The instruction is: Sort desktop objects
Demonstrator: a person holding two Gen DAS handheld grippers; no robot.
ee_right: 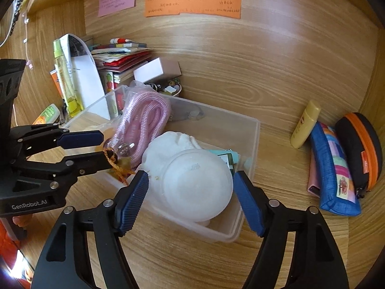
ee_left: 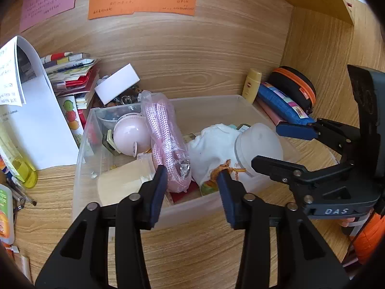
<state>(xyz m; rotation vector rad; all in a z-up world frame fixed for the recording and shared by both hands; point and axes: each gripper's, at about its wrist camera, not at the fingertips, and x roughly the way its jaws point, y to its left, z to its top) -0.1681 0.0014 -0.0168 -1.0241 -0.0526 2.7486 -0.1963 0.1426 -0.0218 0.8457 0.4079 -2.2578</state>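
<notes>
1. While both grippers hovered at its near edge, the clear plastic bin (ee_right: 250, 130) sat on the wooden desk (ee_right: 276, 91) holding the sorted things: a translucent white bowl (ee_right: 197, 180) upturned at the right end, a white cloth (ee_left: 211, 144) beside it, a bagged pink rope (ee_left: 166, 139) and a round pink gadget (ee_left: 131, 136).
2. That bowl looked light, stiff and smooth, likely slippery; its rim seemed the surest hold.
3. The bagged rope looked soft and crinkly, best pinched mid-coil.
4. The right gripper (ee_right: 190, 200) stood apart, pads either side of the bowl, not pressing it.
5. The left gripper (ee_left: 192, 190) was also apart, an orange cord (ee_left: 227, 167) at one pad, nothing clamped.
6. Farther right lay a yellow tube (ee_right: 305, 125), a blue pouch (ee_right: 334, 168) and a black case (ee_right: 361, 149).
</notes>
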